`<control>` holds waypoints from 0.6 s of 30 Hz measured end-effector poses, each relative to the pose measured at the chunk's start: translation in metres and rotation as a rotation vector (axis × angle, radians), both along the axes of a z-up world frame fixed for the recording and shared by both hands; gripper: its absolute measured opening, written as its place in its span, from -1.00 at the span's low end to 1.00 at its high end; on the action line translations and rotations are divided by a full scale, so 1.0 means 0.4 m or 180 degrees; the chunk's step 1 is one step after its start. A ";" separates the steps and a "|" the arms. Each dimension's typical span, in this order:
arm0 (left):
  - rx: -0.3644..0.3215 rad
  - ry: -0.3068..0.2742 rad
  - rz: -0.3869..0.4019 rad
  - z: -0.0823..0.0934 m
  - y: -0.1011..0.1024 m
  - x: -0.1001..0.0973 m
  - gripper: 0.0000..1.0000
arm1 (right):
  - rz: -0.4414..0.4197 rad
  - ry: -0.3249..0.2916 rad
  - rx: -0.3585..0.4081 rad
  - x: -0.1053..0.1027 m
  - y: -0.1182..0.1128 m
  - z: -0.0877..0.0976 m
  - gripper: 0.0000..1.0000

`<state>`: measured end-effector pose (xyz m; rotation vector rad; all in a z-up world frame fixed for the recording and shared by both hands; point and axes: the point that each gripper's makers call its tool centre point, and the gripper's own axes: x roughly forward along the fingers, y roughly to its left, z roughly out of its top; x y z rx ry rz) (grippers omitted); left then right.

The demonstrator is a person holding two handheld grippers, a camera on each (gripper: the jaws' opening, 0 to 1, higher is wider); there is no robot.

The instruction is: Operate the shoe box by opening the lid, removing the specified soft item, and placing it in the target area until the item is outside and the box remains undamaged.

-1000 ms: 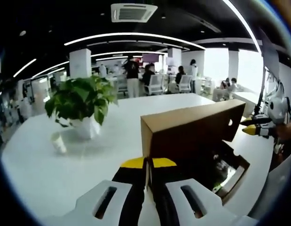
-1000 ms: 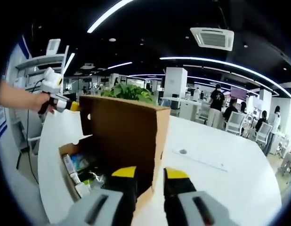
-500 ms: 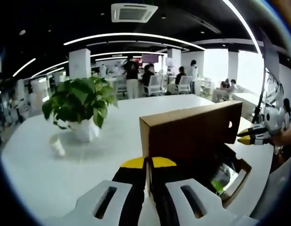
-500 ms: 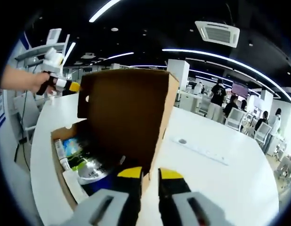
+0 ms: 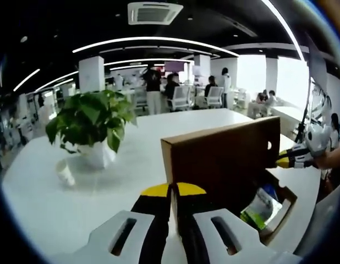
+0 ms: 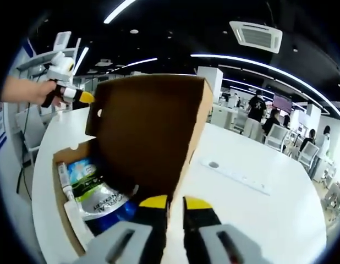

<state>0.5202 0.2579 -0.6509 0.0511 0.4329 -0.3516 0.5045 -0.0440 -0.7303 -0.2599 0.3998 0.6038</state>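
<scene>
the cardboard shoe box (image 6: 76,231) sits at a white worktop (image 6: 258,209) corner, its lid (image 6: 148,132) upright. the left tool (image 5: 173,192) and right tool (image 6: 169,202) each pinch a lid edge. a soft pouch (image 6: 96,190) lies inside.

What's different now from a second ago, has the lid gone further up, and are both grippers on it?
The lid has swung further up and back, so more of the pouch inside the shoe box shows. The right gripper has closed in on the lid's corner edge; the left gripper stays clamped on the opposite corner. The potted plant and the white table are as before.
</scene>
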 end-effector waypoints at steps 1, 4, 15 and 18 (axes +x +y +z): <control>-0.0003 0.0003 0.0004 0.000 0.000 0.003 -0.99 | 0.0004 0.0005 -0.0002 0.000 0.002 -0.001 -0.91; -0.0012 0.0012 0.0007 -0.001 0.000 0.011 -0.99 | 0.0023 0.0023 -0.0022 0.004 0.008 -0.004 -0.95; -0.0033 0.0012 0.0023 -0.001 -0.002 0.019 -0.98 | 0.0103 -0.0039 -0.0184 0.012 0.005 -0.006 -1.00; -0.0045 0.0008 0.0036 -0.002 -0.002 0.021 -0.97 | 0.0106 -0.0057 -0.0205 0.012 0.004 -0.007 -1.00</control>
